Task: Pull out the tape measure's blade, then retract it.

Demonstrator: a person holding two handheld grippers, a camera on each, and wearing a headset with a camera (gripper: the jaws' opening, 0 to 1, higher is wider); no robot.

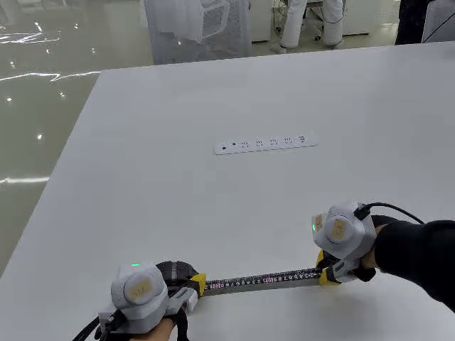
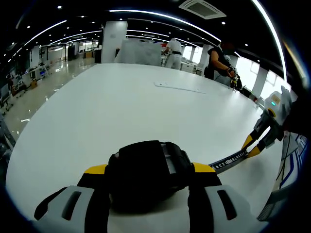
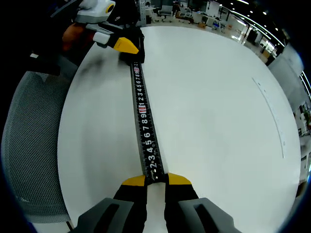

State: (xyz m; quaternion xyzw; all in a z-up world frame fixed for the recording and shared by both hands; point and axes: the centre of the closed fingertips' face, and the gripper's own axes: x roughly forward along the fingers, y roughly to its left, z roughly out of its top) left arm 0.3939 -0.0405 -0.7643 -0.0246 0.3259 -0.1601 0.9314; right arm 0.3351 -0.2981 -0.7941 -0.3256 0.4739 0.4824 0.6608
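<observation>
Dark numbered tape measure blade (image 1: 259,280) drawn out between two claws, near the 6 o'clock edge of a white counter (image 1: 213,213).
Closed around the black round tape measure case (image 2: 146,170) at 7 o'clock in the head view: left claw (image 1: 192,284), yellow tips spread to the case's width. Pinched narrow on the blade's end at 4 o'clock: right claw (image 1: 327,273). Well apart toward 12 o'clock, a long white power strip (image 1: 264,143).

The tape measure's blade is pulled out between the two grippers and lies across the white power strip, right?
Not quite. The blade is pulled out between the left gripper, holding the case, and the right gripper, but the head view shows the power strip lying apart from it, farther away.
</observation>
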